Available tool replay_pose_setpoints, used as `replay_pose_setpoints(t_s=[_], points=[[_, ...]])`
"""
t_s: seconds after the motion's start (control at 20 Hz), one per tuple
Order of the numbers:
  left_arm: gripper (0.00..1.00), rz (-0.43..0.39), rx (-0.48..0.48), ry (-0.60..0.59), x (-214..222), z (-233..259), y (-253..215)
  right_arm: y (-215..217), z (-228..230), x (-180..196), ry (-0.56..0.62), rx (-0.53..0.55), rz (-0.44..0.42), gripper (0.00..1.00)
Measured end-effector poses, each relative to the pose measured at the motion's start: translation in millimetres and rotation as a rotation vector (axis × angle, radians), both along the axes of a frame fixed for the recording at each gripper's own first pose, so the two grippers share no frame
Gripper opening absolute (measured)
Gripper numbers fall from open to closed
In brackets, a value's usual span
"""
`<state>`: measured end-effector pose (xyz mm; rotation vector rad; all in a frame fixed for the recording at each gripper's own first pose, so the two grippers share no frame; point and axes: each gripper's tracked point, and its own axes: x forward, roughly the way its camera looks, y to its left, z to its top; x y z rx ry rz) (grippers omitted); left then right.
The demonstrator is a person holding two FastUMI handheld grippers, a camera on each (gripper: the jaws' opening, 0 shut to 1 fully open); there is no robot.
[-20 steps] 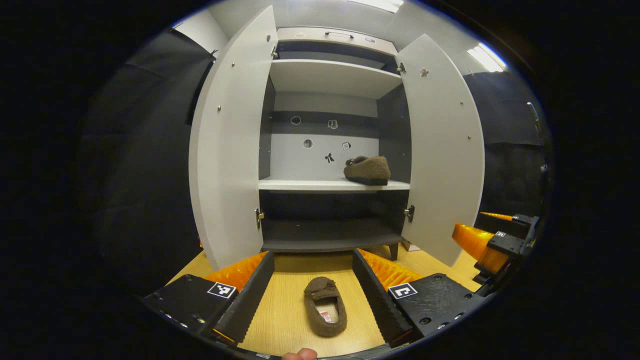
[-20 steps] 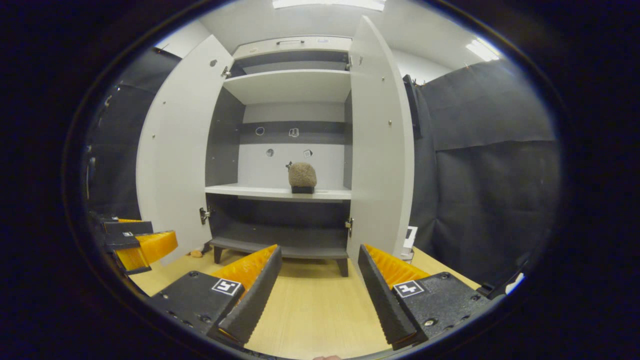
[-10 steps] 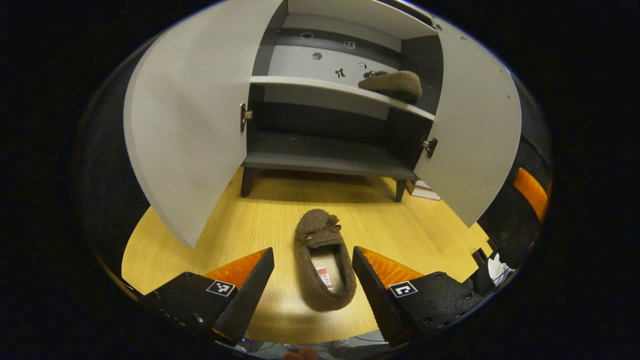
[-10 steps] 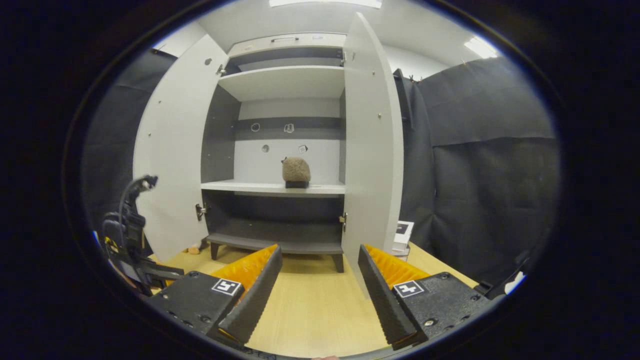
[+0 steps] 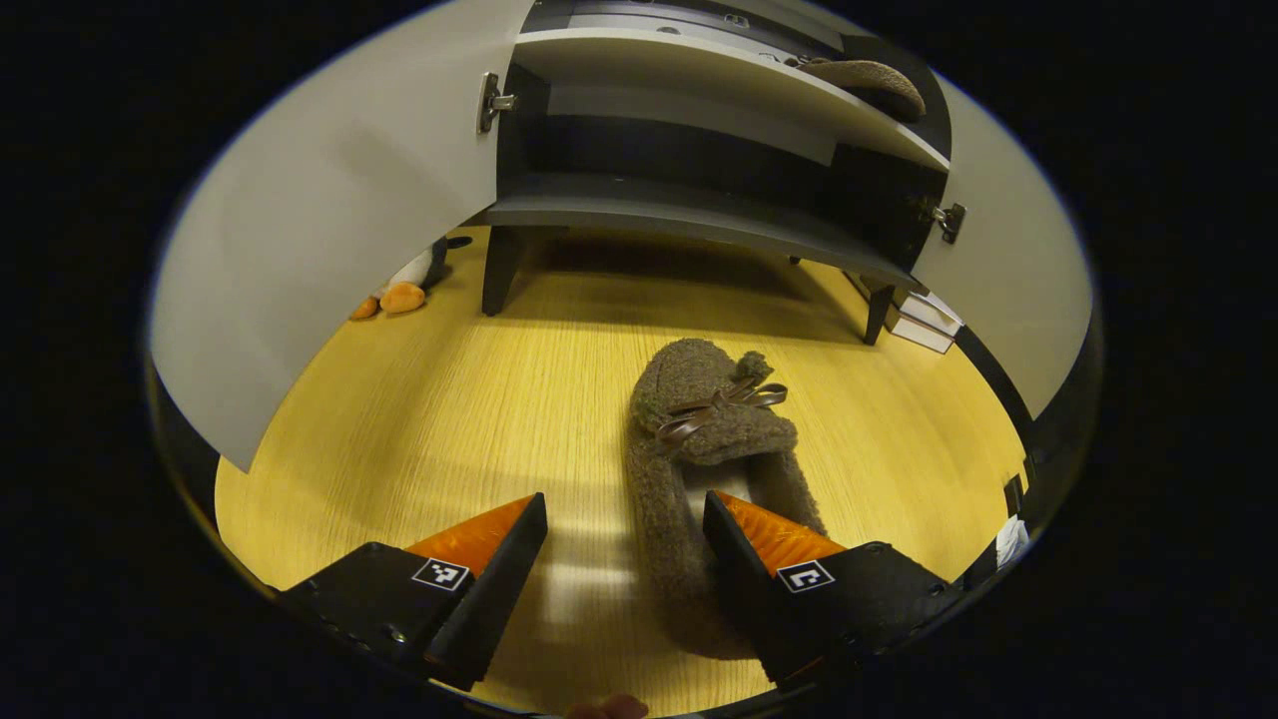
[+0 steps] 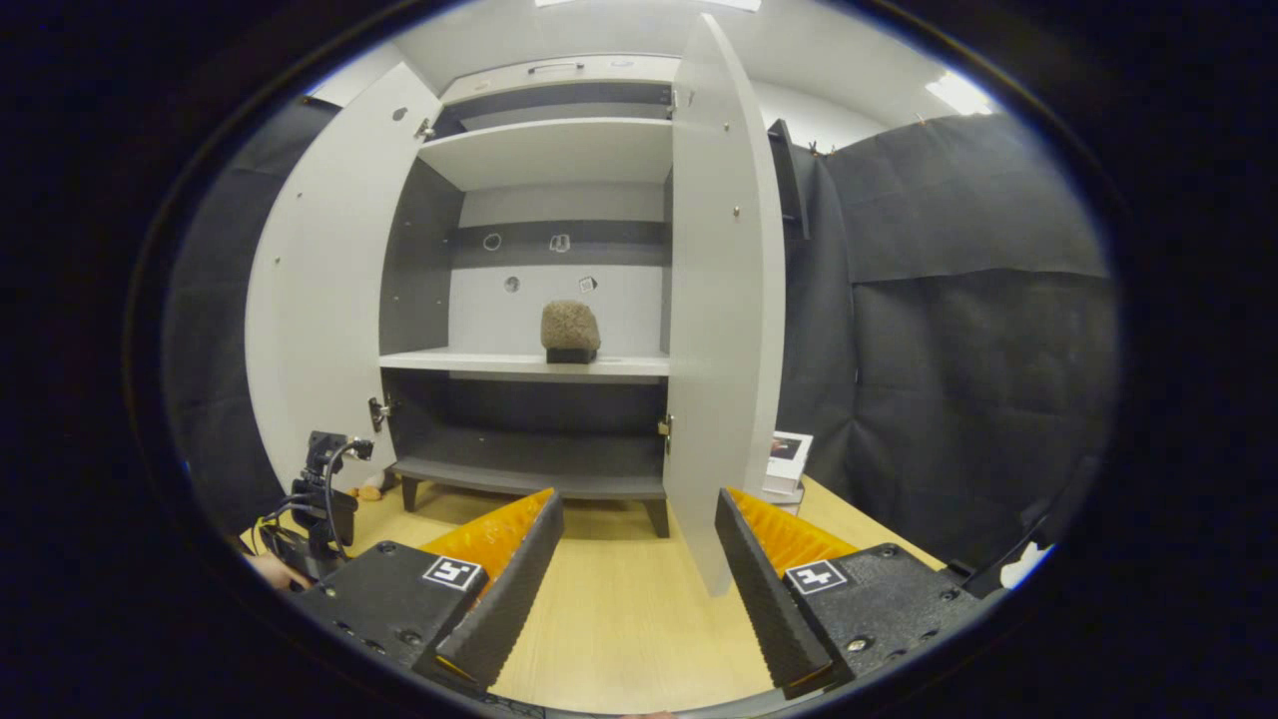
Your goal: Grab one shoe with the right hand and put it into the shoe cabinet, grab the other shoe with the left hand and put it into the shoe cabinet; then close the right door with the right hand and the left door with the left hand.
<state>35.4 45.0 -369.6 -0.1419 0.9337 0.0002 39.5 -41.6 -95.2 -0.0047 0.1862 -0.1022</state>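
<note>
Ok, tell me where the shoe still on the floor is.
In the left gripper view the brown shoe lies on the wooden floor before the open cabinet, toe toward it, its heel end between the left gripper's open jaws.

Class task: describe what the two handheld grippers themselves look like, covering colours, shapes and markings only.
Both match. The left gripper has two black wedge-shaped fingers with ridged inner faces, orange ribbed backing, and a small square black-and-white marker on each black base. The right gripper shows the same black saw-toothed fingers, orange ribbed panels and square markers.
</note>
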Motion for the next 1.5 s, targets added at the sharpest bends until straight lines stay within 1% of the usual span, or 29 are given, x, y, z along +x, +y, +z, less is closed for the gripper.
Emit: replay_pose_setpoints(t_s=[0.05,0.2,0.4,0.45,0.5,0.55,0.6,0.65,0.7,0.75,0.8,0.85,0.95,1.0,1.05,1.15,1.25,1.35,1.4,1.5], points=[[0.96,0.002,-0.014,-0.003,4,-2,-1,-1,-2,1,0.007,0.004,-0.001,0.95],[0.95,0.014,-0.012,-0.019,16,-8,2,-3,-3,4,0.014,0.011,-0.007,0.96],[0.94,0.005,-0.020,-0.031,30,-13,0,-3,-2,7,0.016,0.002,-0.007,0.96],[1.00,0.006,-0.024,-0.045,32,-12,-1,-4,-2,7,0.016,0.001,-0.007,0.96],[0.83,0.011,-0.037,-0.064,34,-9,-5,-4,-3,8,0.018,0.000,-0.007,0.96],[0.63,0.020,-0.042,-0.076,37,-11,-8,-4,-4,7,0.022,0.000,-0.008,0.96],[0.51,0.023,-0.050,-0.088,38,-10,-12,-5,-4,7,0.022,0.005,-0.010,0.96],[0.34,0.045,-0.019,-0.107,40,-11,-10,-4,-4,7,0.021,0.012,-0.010,0.96],[0.24,0.058,0.016,-0.115,40,-12,-7,-4,-4,7,0.021,0.017,-0.010,0.96],[0.09,0.051,0.034,-0.133,41,-11,-8,-5,-4,7,0.019,0.017,-0.011,0.95],[0.07,0.033,0.060,-0.143,41,-10,-8,-5,-3,7,0.017,0.016,-0.011,1.00],[0.02,0.018,0.063,-0.157,41,-8,-9,-4,-3,6,0.015,0.017,-0.009,0.96],[0.00,0.015,0.054,-0.206,40,10,-9,-3,-4,5,0.016,0.014,-0.003,0.96],[0.00,0.018,0.056,-0.226,38,24,-9,-3,-2,5,0.014,0.012,-0.003,1.00],[0.00,0.031,0.068,-0.247,32,40,-8,-3,-2,5,0.012,0.012,-0.002,0.96],[0.00,0.052,0.062,-0.296,21,81,-10,-2,-2,5,0.010,0.015,0.003,0.96],[0.00,0.058,0.022,-0.379,16,134,-19,2,-3,6,0.007,0.023,0.010,0.96],[0.00,0.053,-0.014,-0.474,28,194,-29,9,-3,7,0.006,0.032,0.028,0.96],[0.00,0.038,-0.016,-0.518,38,223,-35,12,-3,8,0.006,0.033,0.039,0.95],[0.00,0.033,0.033,-0.617,65,284,-35,19,-1,8,-0.003,0.036,0.059,0.95]])
